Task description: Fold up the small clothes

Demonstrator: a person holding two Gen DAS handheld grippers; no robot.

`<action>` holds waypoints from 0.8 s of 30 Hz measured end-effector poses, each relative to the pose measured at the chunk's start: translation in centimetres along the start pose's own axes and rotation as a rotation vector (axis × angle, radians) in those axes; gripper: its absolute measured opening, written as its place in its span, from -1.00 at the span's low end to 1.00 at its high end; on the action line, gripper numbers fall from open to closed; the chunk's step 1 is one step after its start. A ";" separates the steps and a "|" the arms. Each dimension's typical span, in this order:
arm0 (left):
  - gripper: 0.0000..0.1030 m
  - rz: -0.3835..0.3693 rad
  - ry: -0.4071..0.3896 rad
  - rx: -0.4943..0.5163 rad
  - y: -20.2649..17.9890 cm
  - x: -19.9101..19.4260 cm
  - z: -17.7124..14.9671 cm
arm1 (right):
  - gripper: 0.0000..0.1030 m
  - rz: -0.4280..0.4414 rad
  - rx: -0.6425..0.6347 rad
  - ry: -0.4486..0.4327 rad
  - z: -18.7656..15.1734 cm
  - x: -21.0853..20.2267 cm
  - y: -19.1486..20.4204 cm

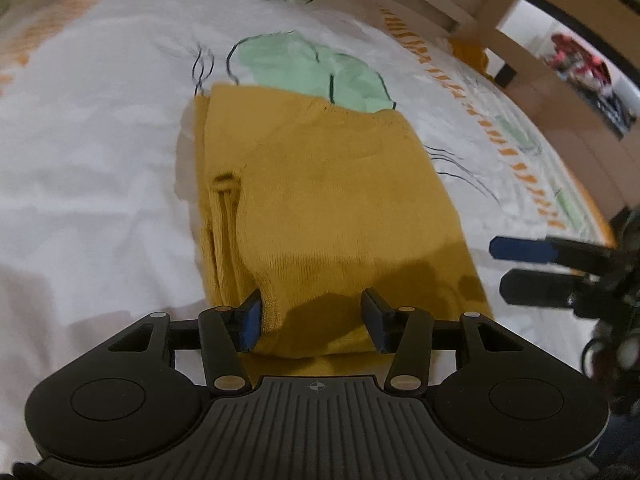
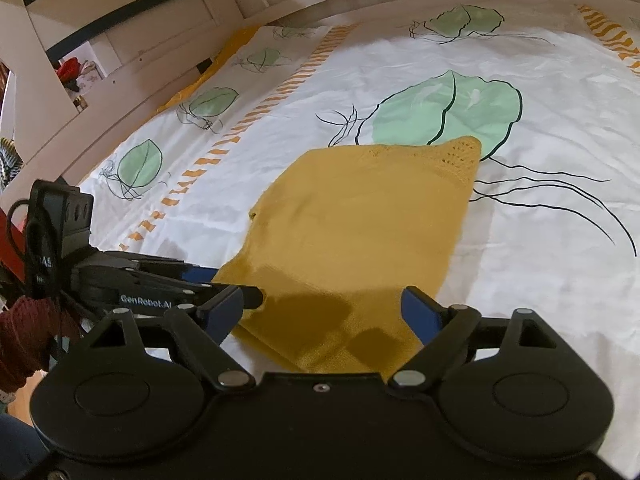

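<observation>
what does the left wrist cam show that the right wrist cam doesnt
Only the left wrist view: the ribbed folded edge along the garment's side, layers stacked, and the right tool seen from the side, with nothing between its fingers.

Only the right wrist view: a dark red knit sleeve behind the left tool, and the garment's openwork far corner.

Both: the mustard knit garment lying folded on the white bedsheet with green leaf prints, and each camera's own tool open over the garment's near edge, its pads not pressing it.
</observation>
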State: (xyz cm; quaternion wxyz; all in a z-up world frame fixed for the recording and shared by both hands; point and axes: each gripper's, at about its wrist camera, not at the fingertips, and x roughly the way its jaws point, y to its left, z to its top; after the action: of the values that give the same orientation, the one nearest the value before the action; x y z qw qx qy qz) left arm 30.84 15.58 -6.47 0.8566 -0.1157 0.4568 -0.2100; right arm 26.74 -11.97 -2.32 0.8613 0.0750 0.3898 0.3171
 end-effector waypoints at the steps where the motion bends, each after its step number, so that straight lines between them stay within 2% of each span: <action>1: -0.48 -0.007 -0.005 -0.005 0.1 0.0 0.0 | 0.70 0.000 0.002 0.002 0.0 0.0 -0.1; 2: -0.88 -0.018 0.000 -0.006 0.3 0.0 -0.1 | 0.70 0.001 0.004 0.003 0.0 0.1 -0.1; 3: -0.92 -0.026 0.014 -0.016 0.5 0.1 -0.1 | 0.70 0.000 0.005 0.003 0.0 0.1 -0.1; 6: -0.93 -0.072 0.053 -0.047 1.1 -0.1 -0.6 | 0.70 -0.001 0.002 0.004 0.0 0.0 0.0; 9: -0.93 -0.065 0.083 -0.020 1.1 -0.5 -1.4 | 0.70 -0.002 0.004 0.007 0.0 0.1 -0.2; 14: -0.93 -0.070 0.093 -0.055 2.0 -1.0 -1.8 | 0.70 -0.010 0.013 0.004 0.0 0.0 -0.6; 19: -0.90 -0.029 0.045 -0.038 1.3 -1.8 -0.7 | 0.70 -0.017 0.012 -0.021 0.2 -0.2 -1.1; 22: -0.81 -0.018 -0.027 -0.060 1.3 -3.1 0.0 | 0.68 -0.032 -0.014 -0.078 1.0 -0.5 -1.4; 23: -0.57 -0.009 -0.043 -0.074 1.4 -3.4 0.1 | 0.51 -0.035 -0.011 -0.092 1.4 -0.5 -1.6; 24: -0.43 0.004 -0.059 -0.093 1.5 -3.7 0.2 | 0.38 -0.032 -0.004 -0.106 1.8 -0.4 -1.9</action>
State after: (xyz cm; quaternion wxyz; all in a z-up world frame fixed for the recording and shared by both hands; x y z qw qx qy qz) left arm 29.54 18.64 -4.28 0.8638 -0.1607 0.4409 -0.1833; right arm 28.76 -13.51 -1.53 0.8860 0.0837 0.3440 0.2996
